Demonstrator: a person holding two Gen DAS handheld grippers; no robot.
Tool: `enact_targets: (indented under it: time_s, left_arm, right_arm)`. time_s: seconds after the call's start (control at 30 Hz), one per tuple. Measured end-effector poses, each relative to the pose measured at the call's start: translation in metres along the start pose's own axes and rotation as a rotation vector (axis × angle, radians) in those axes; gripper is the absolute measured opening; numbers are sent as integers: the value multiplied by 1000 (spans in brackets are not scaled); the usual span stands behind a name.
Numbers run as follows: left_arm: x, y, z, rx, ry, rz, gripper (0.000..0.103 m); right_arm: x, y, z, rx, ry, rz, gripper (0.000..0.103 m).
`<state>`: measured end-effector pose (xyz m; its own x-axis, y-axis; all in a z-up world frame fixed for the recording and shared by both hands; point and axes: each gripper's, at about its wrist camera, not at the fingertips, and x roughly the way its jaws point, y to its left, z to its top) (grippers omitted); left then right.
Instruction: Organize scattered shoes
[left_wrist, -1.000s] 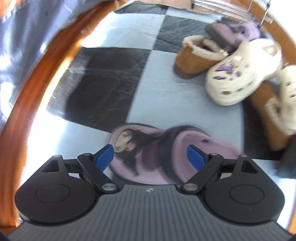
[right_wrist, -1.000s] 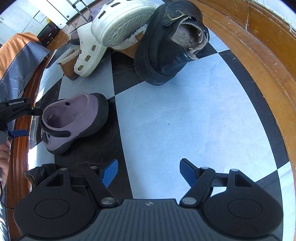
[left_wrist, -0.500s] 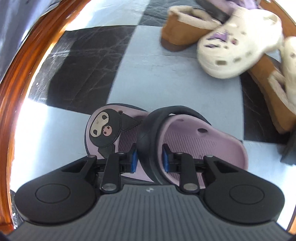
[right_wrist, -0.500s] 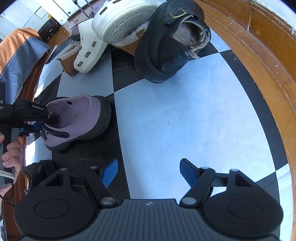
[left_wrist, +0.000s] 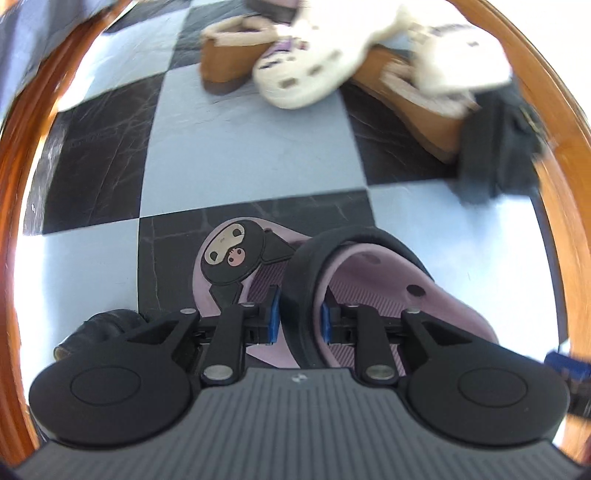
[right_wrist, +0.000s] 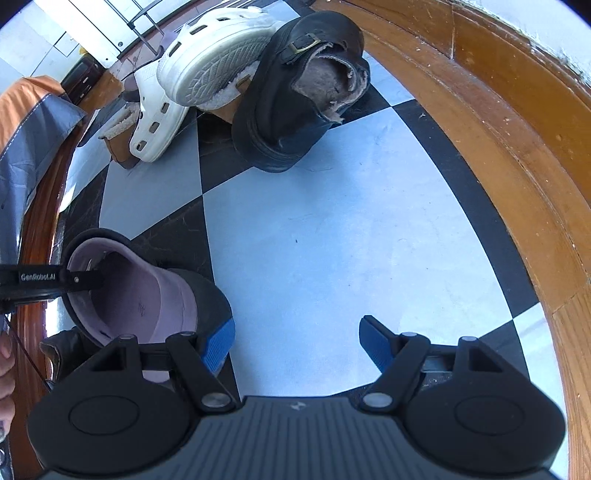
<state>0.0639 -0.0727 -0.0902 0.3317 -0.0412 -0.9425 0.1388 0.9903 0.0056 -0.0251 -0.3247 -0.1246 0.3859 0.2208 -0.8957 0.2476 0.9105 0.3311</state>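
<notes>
Only left wrist view shows lilac clog (left_wrist: 369, 288) cartoon face (left_wrist: 231, 254).

Each gripper is matte black plastic. The left gripper (left_wrist: 298, 318) and the right gripper (right_wrist: 297, 341) share one build: two round black discs either side of a grey ribbed housing (right_wrist: 295, 439), angular link arms with silver screws (right_wrist: 218, 399) at the pivots, and ribbed blue pads (right_wrist: 219, 345). White "GenRobot.AI" lettering (right_wrist: 38, 277) marks the left gripper's side.
</notes>
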Motion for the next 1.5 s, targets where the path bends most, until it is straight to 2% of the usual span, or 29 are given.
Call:
enact_targets:
  time_s: [0.03,0.07,0.1,0.13,0.17,0.23,0.3,0.33,0.37,0.4,0.47,0.5,0.6,0.67,0.73,0.87,0.9,0.93,0.97,1.03,1.1,1.2,1.3,1.37,1.43,1.5]
  left_arm:
    - [1,-4,-9,32,13,8,24]
    - [1,-4,-12,44,25,2,30]
    - [0,3,-19,33,73,-59,44]
    - [-2,9,-26,22,122,-121,44]
    - [-5,12,-28,15,120,-128,45]
    - [-38,25,-38,64,76,-95,51]
    - [-55,34,-42,80,63,-81,61]
    - [-71,48,-47,59,51,-85,63]
    - [-84,63,-52,38,51,-111,69]
    - [-87,70,-53,30,59,-118,72]
    - [-91,82,-56,11,76,-123,72]
    - [-90,92,-58,-18,101,-115,72]
    - [-87,98,-61,-15,117,-121,72]
    - [-88,101,-65,-13,128,-114,72]
    - [-94,107,-71,-30,118,-91,72]
    - [-107,121,-76,-49,93,-137,72]
    - [-109,123,-77,-53,86,-146,72]
    - [-112,125,-78,-51,81,-155,72]
    - [-114,127,-79,-48,82,-158,72]
    - [-118,130,-81,-47,91,-165,72]
    - [-125,130,-83,-35,80,-159,72]
    - [-133,125,-85,-4,60,-174,72]
    - [-143,121,-86,16,41,-213,72]
    - [-147,120,-86,20,30,-228,72]
    - [-154,122,-87,27,8,-262,72]
    - [-155,126,-88,6,24,-321,72]
  right_arm:
    - [0,-1,-4,15,10,13,76]
    - [1,-2,-9,30,24,25,76]
    - [3,-3,-13,43,38,35,76]
    - [5,-2,-17,53,51,41,76]
    - [7,0,-21,59,63,49,76]
    - [13,7,-26,59,86,70,76]
    - [20,21,-29,21,121,84,76]
    - [23,30,-29,-12,131,82,76]
    - [25,39,-28,-46,135,75,77]
    - [27,48,-27,-79,138,67,77]
    - [30,69,-25,-120,126,51,77]
    - [29,78,-23,-112,112,68,77]
    - [29,100,-22,-101,108,159,77]
    - [33,126,-22,-136,99,186,77]
    - [40,140,-21,-151,101,194,79]
    - [77,167,-15,-83,119,212,78]
    - [84,167,-14,-60,113,218,67]
    - [91,167,-13,-39,104,227,51]
    - [98,165,-12,-17,92,244,17]
    - [107,151,-13,76,65,328,16]
    - [105,144,-15,89,54,374,16]
    - [90,141,-17,-21,22,419,16]
    - [71,132,-6,-118,63,490,16]
    - [51,131,14,-277,149,510,16]
    - [33,140,26,-444,207,479,17]
    - [15,154,35,-643,281,437,16]
